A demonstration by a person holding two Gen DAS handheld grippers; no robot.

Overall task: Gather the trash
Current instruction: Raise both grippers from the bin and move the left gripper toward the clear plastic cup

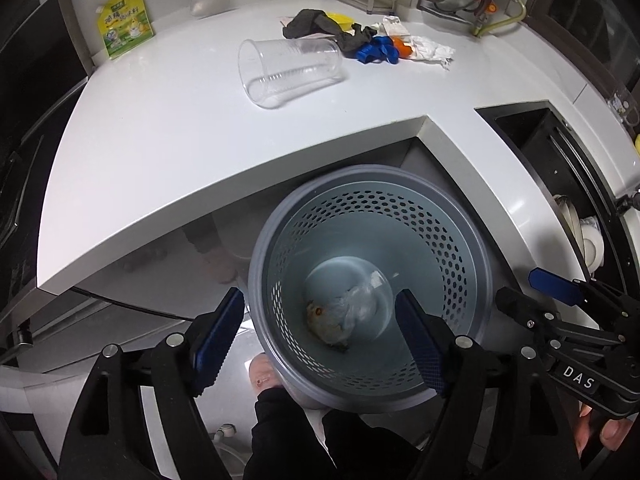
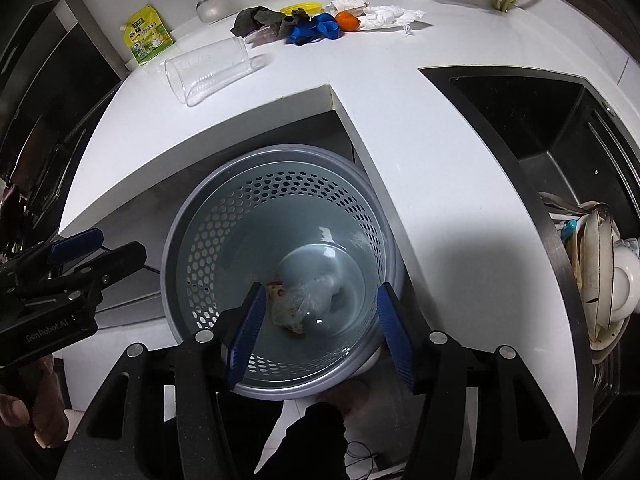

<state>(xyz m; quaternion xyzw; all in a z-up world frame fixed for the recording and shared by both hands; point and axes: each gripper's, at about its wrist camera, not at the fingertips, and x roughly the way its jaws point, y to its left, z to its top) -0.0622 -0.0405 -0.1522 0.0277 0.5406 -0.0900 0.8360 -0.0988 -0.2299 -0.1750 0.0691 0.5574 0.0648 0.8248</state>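
Evidently both the left gripper (image 1: 320, 336) and right gripper (image 2: 320, 336) hang empty, jaws apart, over the perforated grey bin (image 1: 472, 264) so crumpled wrappers (image 1: 344, 312) land inside, while the clear cup (image 1: 288, 72) waits on the tabletop (image 1: 160, 152).

Bin: I saw a grey perforated bin (image 1: 370, 284) upright below the counter edge.
Inside: a crumpled clear bag with stained scrap (image 1: 340, 316) lay on its bottom.
Cup: a clear plastic cup (image 1: 290, 70) lay toppled on the counter — mouth toward me.
Pile: I saw blue, black and white scraps (image 1: 376, 46) heaped behind the cup.
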